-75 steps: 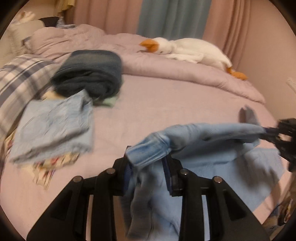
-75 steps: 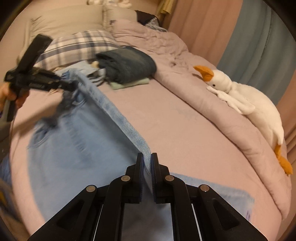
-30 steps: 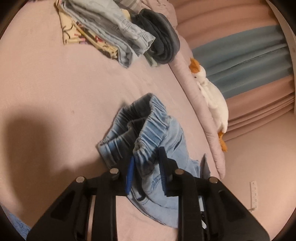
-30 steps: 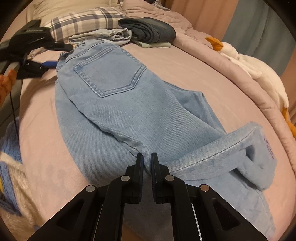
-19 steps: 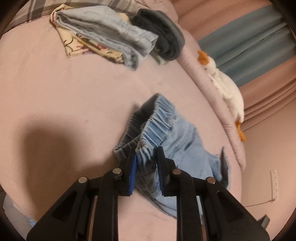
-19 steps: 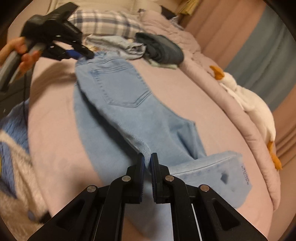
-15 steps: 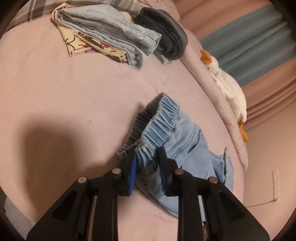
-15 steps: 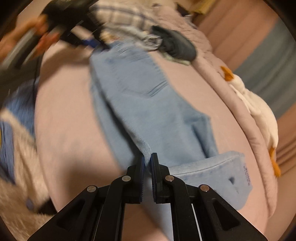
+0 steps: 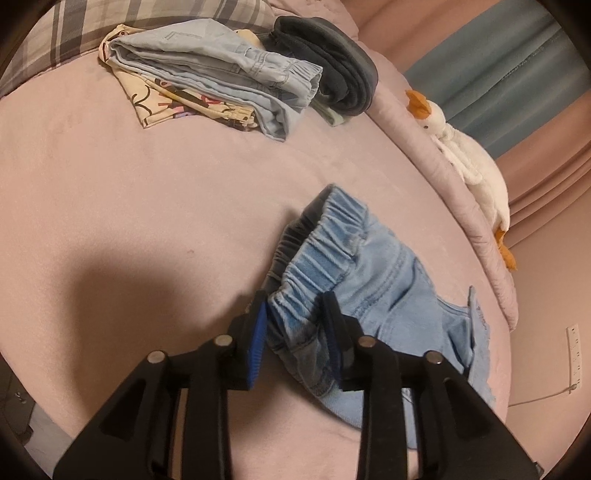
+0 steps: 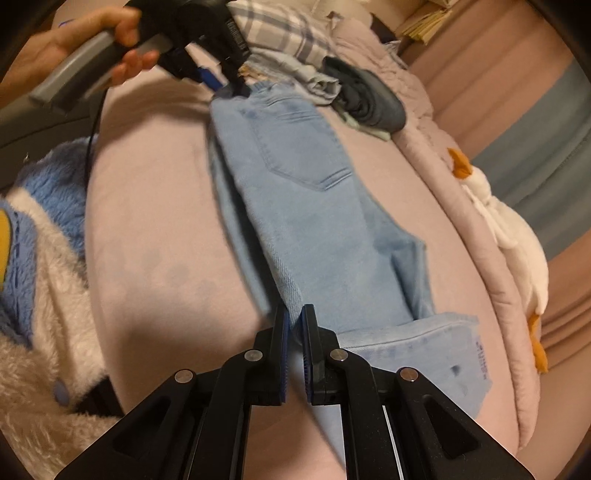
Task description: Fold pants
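1. Right wrist view, far left of the frame: a fluffy blue and white garment fills the lower left edge.
2. Upper left of the same view: a bare hand holds the handle of the left gripper, and its jaws grip the waistband end of the light blue pants.
3. The pants run from upper centre to lower right across the pink bed, back pocket facing up, with the leg end doubled over at the lower right.
4. Bottom centre: the right gripper has its jaws almost together, pinching a thin edge of the pants.
5. Right side: a white goose plush lies along the rolled pink duvet.
6. Left wrist view, upper left: a plaid pillow, and just below it a stack of folded clothes with a dark folded garment beside it.
7. Lower centre: the left gripper has its jaws partly apart and closed on the bunched elastic waistband of the pants, which lie on the bed.
8. Right edge: the goose plush lies before a blue curtain.
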`<state>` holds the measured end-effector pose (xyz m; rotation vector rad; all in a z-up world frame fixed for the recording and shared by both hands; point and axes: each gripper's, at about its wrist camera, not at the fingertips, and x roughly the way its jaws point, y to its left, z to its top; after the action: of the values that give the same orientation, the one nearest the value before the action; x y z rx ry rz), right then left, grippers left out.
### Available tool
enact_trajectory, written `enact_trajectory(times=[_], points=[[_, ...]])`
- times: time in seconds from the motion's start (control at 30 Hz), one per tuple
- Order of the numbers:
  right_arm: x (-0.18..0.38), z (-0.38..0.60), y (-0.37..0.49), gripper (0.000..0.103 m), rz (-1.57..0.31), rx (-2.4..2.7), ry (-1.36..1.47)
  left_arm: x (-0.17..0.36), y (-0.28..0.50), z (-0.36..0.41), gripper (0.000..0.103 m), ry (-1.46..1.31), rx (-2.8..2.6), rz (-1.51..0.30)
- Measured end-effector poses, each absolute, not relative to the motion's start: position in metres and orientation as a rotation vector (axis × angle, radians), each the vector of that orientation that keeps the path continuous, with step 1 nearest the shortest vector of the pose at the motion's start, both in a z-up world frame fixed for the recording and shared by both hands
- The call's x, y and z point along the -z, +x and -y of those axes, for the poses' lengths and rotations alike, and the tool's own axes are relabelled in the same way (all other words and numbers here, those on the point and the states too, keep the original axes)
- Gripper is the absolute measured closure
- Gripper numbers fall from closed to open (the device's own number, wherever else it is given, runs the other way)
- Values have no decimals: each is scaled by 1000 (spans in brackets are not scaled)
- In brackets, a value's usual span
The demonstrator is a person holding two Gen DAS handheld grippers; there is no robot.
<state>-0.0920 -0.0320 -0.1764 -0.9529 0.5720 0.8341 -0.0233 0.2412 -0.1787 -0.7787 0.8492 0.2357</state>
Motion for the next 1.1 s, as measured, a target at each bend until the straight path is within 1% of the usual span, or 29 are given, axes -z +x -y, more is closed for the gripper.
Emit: enact_trajectory(times=[0.03,0.1,0.2,0.23,0.33,0.4,0.47,0.53,0.63,0.73,0.77,0.83,0.97,1.1], points=[[179,31,-95,96,-579,-848,-951,179,-23,-241,59,-763,-243,-858],[189,29,-99,96,-603,-855,-959,178,-25,-239,55,-722,-263,-872],[198,28,-100,96,-562,-820,-957,169,-33,-234,56,-675,-280,-886],[197,29,-97,96,-578,-821,-927,159,-39,-229,60,-614,-300,-873],[180,38,-88,92,-647,-863,-839,136,-52,-210,60,-454,-331,-825],[158,53,-74,91,-697,-916,-676,127,-55,-199,60,-415,-299,-804],[140,71,-53,87,-734,-935,-494,121,-50,-182,59,-407,-214,-795],[135,86,-25,74,-760,-823,-370,124,-39,-160,58,-393,-113,-816],[150,103,15,74,-832,-581,-326,140,-15,-111,59,-337,39,-889],[183,116,46,73,-993,-527,-241,152,3,-69,59,-268,159,-931],[185,119,48,73,-994,-540,-208,158,8,-53,59,-238,197,-954],[180,121,50,72,-1006,-564,-190,168,15,-36,59,-221,259,-990],[161,147,74,72,-1036,-603,23,180,20,-13,59,-185,328,-1029],[156,166,125,62,-1054,-457,109,179,21,-3,59,-208,403,-1023]])
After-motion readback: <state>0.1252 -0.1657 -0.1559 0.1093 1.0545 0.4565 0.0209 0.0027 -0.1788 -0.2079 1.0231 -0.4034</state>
